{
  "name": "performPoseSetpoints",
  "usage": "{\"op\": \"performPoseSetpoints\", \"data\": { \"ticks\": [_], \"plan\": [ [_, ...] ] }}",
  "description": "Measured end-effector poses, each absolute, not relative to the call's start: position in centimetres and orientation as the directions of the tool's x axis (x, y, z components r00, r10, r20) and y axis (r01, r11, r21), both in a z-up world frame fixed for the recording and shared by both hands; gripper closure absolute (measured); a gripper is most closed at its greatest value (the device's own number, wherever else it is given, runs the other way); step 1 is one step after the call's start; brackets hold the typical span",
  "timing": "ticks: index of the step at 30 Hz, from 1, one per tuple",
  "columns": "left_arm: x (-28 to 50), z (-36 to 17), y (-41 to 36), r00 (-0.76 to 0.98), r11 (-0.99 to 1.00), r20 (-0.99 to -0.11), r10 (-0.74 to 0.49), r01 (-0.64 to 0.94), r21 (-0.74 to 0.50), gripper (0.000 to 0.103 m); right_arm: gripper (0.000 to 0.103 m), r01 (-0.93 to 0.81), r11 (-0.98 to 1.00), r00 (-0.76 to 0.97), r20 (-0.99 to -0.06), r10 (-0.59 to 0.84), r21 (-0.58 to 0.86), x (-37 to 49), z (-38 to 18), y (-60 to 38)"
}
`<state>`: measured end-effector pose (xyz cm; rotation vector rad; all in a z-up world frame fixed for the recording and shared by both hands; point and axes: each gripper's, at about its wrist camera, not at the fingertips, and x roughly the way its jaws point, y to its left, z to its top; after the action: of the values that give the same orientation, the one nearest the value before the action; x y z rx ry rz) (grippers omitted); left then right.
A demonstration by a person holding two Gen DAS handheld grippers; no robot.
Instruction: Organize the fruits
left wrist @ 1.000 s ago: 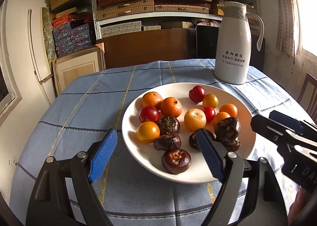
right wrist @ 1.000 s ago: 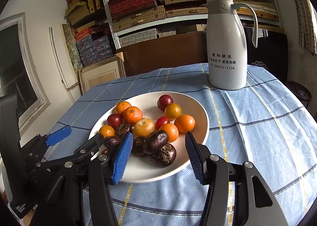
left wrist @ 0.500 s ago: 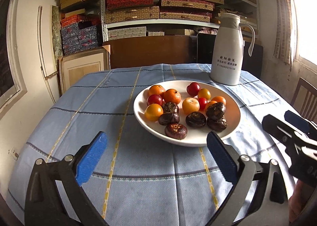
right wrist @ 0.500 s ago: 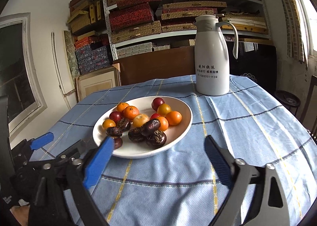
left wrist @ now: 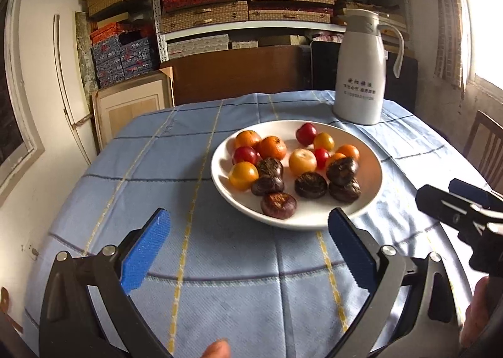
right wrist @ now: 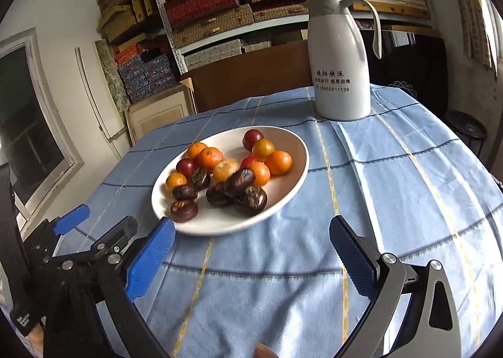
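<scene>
1. Left wrist view: the left tongs (left wrist: 248,246) hang over the blue checked tabletop (left wrist: 176,169), just short of the near rim of a white plate (left wrist: 220,182). Their blue pads stand wide apart with only cloth between them; they grasp nothing, having just spread apart.

2. Right wrist view: the right tongs (right wrist: 251,251) are likewise released and empty, freshly widened, low over the cloth and near the plate's front edge.

3. All the fruit sits on the plate: small oranges (left wrist: 272,147) and red and yellow plums (left wrist: 306,134) toward the far side, dark brown wrinkled fruits (left wrist: 278,205) clustered at the near side. No fruit lies loose on the tabletop.

4. A tall white jug (left wrist: 360,68) stands beyond the plate, well clear of it. Shelves of boxes fill the wall behind.

5. Judging by this layout, the fruit looks gathered and roughly grouped by kind, so the step in hand is probably drawing both tools clear, or choosing one last piece to shift.

6. To do it well: keep both tongs apart from each other, since they sit close side by side.

7. If another piece needs moving, approach a single outer fruit from above, pads either side of it, and close gently; round fruit is likely to roll and knock its neighbours.

8. Avoid nudging the plate rim.
</scene>
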<state>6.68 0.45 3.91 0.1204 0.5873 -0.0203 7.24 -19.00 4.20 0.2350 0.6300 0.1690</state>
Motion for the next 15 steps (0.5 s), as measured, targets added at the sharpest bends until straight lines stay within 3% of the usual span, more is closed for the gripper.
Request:
{"op": "performPoseSetpoints", "data": {
  "ticks": [6, 9, 15],
  "plan": [
    [9.8, 3.6, 2.1, 0.813, 1.0, -0.582, -0.008, 0.021, 0.015, 0.005, 0.003, -0.045, 0.969, 0.825, -0.538, 0.173, 0.243, 9.5, 4.0, -18.7],
    [10.9, 2.3, 2.6, 0.76, 1.0, -0.65, -0.022, 0.029, 0.0, 0.005, 0.003, -0.061, 0.977, 0.768, -0.616, 0.176, 0.203, 10.5, 2.8, -18.1],
    [9.4, 2.4, 1.2, 0.792, 0.996, -0.61, 0.034, 0.024, 0.086, 0.005, 0.003, -0.085, 0.983, 0.783, -0.6, 0.165, 0.16, 9.5, 2.9, -16.9]
  ]
}}
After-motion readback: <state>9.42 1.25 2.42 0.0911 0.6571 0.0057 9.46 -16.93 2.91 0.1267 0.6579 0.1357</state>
